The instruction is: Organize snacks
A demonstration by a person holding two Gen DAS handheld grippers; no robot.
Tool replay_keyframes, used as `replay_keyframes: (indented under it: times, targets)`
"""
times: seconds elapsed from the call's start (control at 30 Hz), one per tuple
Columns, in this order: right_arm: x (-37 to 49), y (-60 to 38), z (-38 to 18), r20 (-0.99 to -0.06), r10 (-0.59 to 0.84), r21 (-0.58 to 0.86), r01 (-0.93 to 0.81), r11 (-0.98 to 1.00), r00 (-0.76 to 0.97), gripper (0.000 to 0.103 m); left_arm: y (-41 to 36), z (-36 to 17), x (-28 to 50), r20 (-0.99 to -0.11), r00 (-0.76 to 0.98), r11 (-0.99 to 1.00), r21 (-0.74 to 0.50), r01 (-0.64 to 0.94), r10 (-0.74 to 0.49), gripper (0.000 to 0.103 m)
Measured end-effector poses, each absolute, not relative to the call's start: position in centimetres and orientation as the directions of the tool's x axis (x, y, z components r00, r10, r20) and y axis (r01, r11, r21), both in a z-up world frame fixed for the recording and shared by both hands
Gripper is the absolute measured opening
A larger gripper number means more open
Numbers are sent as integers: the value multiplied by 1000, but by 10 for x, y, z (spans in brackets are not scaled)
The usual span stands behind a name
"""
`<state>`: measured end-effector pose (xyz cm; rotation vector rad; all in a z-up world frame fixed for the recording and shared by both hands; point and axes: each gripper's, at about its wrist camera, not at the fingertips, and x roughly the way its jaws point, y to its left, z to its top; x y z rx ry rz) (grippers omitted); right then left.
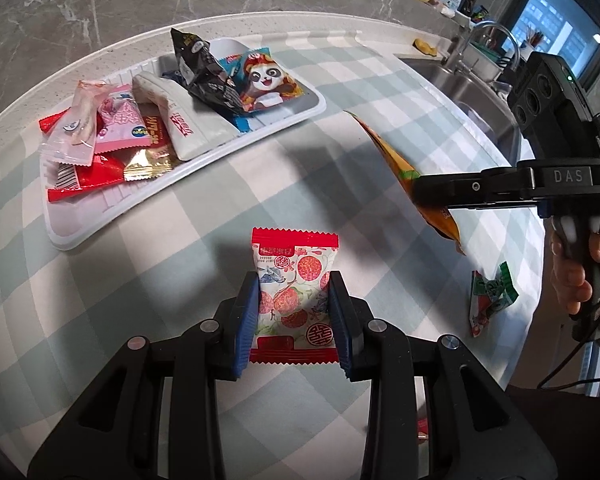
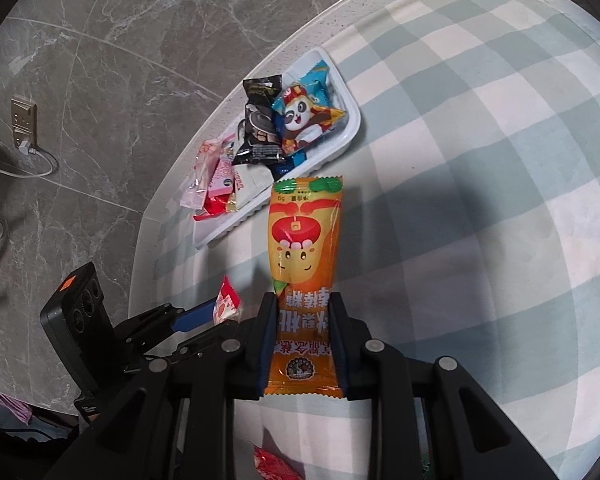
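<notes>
My left gripper (image 1: 295, 280) is shut on a red-and-white lychee-print snack packet (image 1: 294, 280), held above the checked tablecloth. The right gripper (image 2: 304, 300) is shut on a long orange candy packet (image 2: 305, 240); in the left wrist view that orange candy packet (image 1: 396, 164) hangs from the right gripper (image 1: 418, 190) at the right. A white tray (image 1: 112, 216) at the back left holds several packets: a panda packet (image 1: 266, 84), a black one (image 1: 204, 72), a white one (image 1: 176, 120), pink and red ones. The same white tray (image 2: 350, 136) shows in the right wrist view ahead of the orange packet.
A green-and-red wrapper (image 1: 490, 296) lies loose on the cloth at the right. A steel sink (image 1: 472, 88) with a tap sits beyond the table's far right edge. A red wrapper (image 2: 274, 466) lies under the right gripper. The table edge drops to a marble floor (image 2: 100, 80).
</notes>
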<state>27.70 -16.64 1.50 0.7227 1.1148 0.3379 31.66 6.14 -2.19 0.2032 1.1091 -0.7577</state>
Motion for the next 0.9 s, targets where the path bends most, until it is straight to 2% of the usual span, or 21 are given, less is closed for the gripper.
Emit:
replay_keyframes:
  times: [0.9]
  targets:
    - [321,-147,37,-660,628,700,34,713,412,27,76,3,353,-839,298,766,-197,612,-455,31]
